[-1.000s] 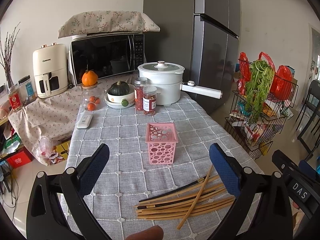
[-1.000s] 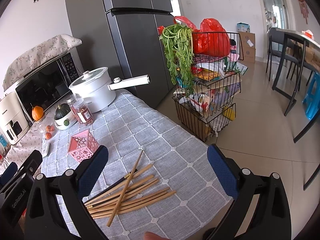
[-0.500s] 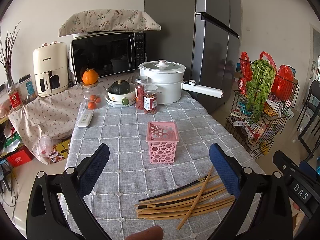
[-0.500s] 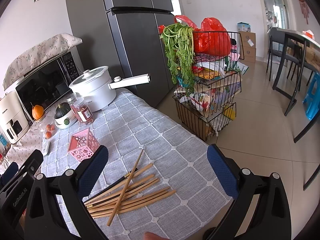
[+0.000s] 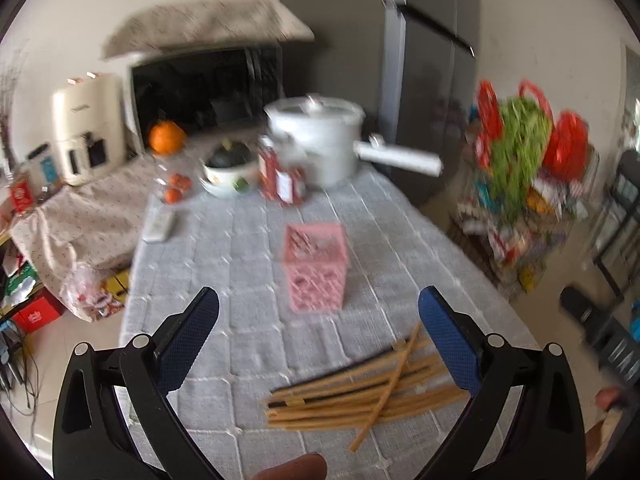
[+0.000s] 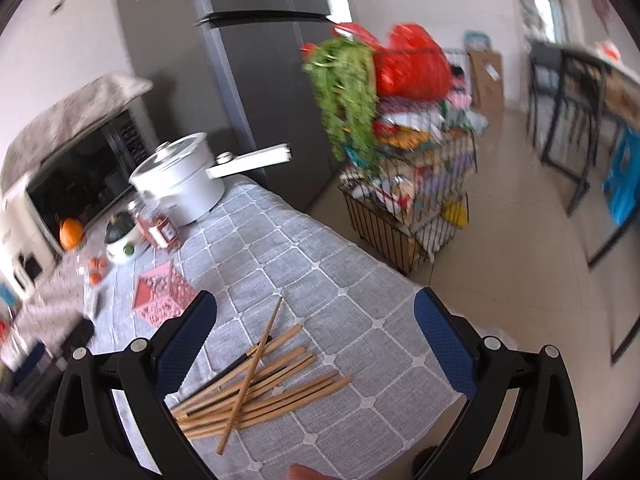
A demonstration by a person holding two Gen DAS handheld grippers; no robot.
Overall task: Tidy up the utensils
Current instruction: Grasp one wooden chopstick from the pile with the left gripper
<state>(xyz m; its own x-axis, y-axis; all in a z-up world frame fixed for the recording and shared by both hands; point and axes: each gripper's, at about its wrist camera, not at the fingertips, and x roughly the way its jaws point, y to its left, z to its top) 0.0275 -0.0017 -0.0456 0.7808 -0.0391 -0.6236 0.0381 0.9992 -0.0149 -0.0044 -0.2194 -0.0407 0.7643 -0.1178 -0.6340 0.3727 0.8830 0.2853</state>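
Observation:
Several wooden chopsticks [image 5: 360,392] lie in a loose pile on the grey checked tablecloth [image 5: 240,320] near its front edge, with one dark chopstick among them; they also show in the right wrist view [image 6: 256,380]. A pink perforated holder [image 5: 315,266] stands upright behind the pile, and appears at left in the right wrist view [image 6: 158,294]. My left gripper [image 5: 318,344] is open and empty above the cloth, left of the pile. My right gripper [image 6: 316,340] is open and empty above the pile.
A white pot with a long handle [image 5: 320,140], two red jars [image 5: 282,180], a bowl with a squash [image 5: 230,164] and a remote [image 5: 160,226] sit at the table's far end. A wire rack with greens and red bags [image 6: 400,168] stands right of the table.
Both views have gone blurred with motion. Both grippers have moved forward and tilted down toward the chopsticks. The jaws stay open.

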